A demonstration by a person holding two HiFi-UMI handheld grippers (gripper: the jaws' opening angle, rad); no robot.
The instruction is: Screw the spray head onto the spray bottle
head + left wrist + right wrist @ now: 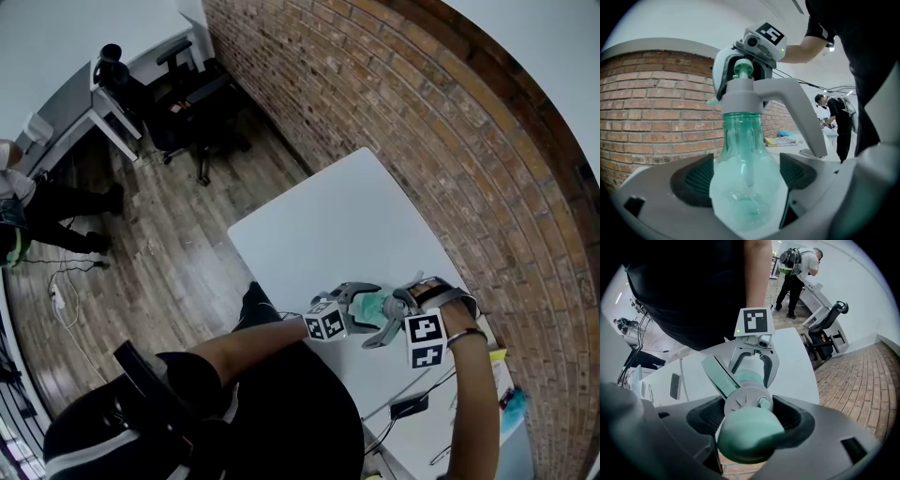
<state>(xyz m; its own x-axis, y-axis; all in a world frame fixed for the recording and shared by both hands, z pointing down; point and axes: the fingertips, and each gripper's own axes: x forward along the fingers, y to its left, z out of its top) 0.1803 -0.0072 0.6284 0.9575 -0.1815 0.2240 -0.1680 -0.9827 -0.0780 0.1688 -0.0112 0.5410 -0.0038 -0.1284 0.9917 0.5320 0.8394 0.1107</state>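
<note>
A clear green spray bottle [745, 178] lies level between my two grippers above the white table [347, 225]. Its round body sits between the left gripper's [746, 177] pads [693, 180], which stand close at its sides without clearly pressing; a dark gap shows at the right one. The grey spray head [740, 96] with a green top sits on the bottle's neck. My right gripper [752, 416] is shut on that spray head [747, 420], and the trigger [717, 376] sticks out to the upper left. In the head view the grippers [361, 298] [401, 309] face each other around the bottle [377, 307].
A brick wall [422, 122] runs along the table's far side. A black device with cables [410, 405] lies near the table's front end, with papers [783, 138] beyond. Office chairs [187, 94] and a desk [66, 112] stand across the wooden floor, where a person [799, 268] stands.
</note>
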